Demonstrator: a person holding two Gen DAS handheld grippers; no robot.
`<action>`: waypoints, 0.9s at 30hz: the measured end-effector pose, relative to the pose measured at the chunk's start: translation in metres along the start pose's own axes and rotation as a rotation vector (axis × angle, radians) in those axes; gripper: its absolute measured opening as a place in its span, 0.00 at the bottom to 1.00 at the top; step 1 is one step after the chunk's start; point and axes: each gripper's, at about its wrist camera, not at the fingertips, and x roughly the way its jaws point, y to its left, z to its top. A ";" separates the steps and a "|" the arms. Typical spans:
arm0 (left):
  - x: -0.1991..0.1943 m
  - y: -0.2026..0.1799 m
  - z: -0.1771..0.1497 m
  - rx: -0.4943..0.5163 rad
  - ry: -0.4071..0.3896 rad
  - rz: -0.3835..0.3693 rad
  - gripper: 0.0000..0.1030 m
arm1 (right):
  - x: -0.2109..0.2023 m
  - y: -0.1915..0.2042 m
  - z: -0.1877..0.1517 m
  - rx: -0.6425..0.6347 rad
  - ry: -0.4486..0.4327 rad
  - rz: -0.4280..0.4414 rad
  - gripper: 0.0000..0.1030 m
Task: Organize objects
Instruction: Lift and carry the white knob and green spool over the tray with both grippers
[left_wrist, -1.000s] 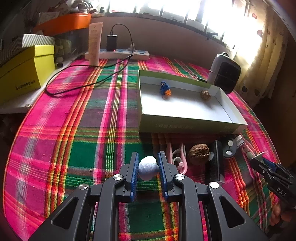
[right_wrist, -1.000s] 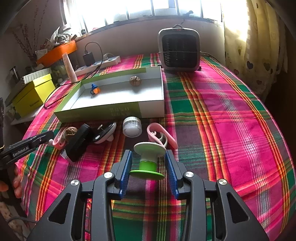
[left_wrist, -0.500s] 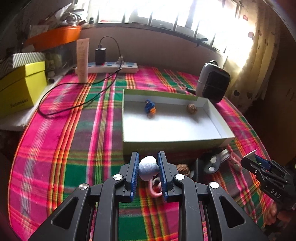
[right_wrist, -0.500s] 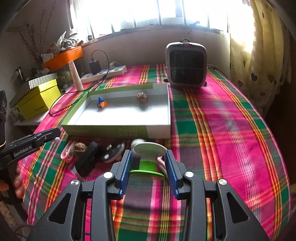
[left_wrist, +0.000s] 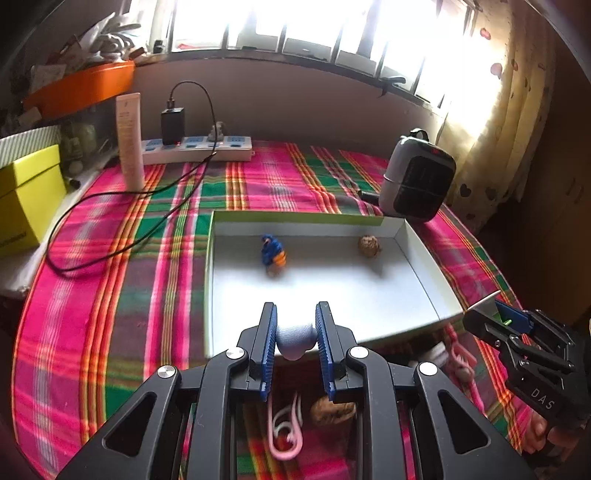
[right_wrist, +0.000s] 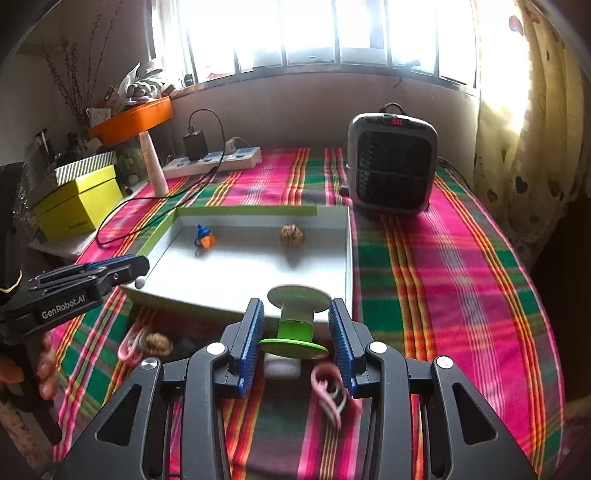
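Note:
My left gripper (left_wrist: 294, 334) is shut on a pale lavender egg-shaped object (left_wrist: 295, 339), held above the near wall of the shallow green-edged box (left_wrist: 424, 269). My right gripper (right_wrist: 295, 334) is shut on a green and white spool (right_wrist: 295, 325), held above the box's (right_wrist: 349, 251) near right corner. Inside the box lie a blue and orange toy (left_wrist: 272, 254) and a walnut (left_wrist: 369, 245); both also show in the right wrist view, the toy (right_wrist: 204, 238) and the walnut (right_wrist: 291, 236). The right gripper shows at the right in the left wrist view (left_wrist: 491, 310).
On the plaid cloth before the box lie a pink clip (left_wrist: 284, 432), a walnut (left_wrist: 332, 411), another pink clip (right_wrist: 332, 393) and a white jar (right_wrist: 282, 367). A heater (right_wrist: 393, 164), a power strip (left_wrist: 195, 149), a tube (left_wrist: 129, 142) and a yellow box (right_wrist: 79, 201) stand behind.
Both grippers have risen and moved forward toward the box, each still holding its object. The loose things on the cloth now lie under and behind the fingers.

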 end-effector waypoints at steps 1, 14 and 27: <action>0.001 -0.002 0.003 0.005 -0.003 -0.006 0.19 | 0.003 0.000 0.003 -0.004 0.003 0.001 0.37; 0.047 -0.012 0.038 0.039 0.028 -0.010 0.19 | 0.051 -0.007 0.039 -0.044 0.032 -0.018 0.37; 0.090 -0.014 0.057 0.057 0.089 0.002 0.19 | 0.095 -0.008 0.056 -0.102 0.087 -0.074 0.37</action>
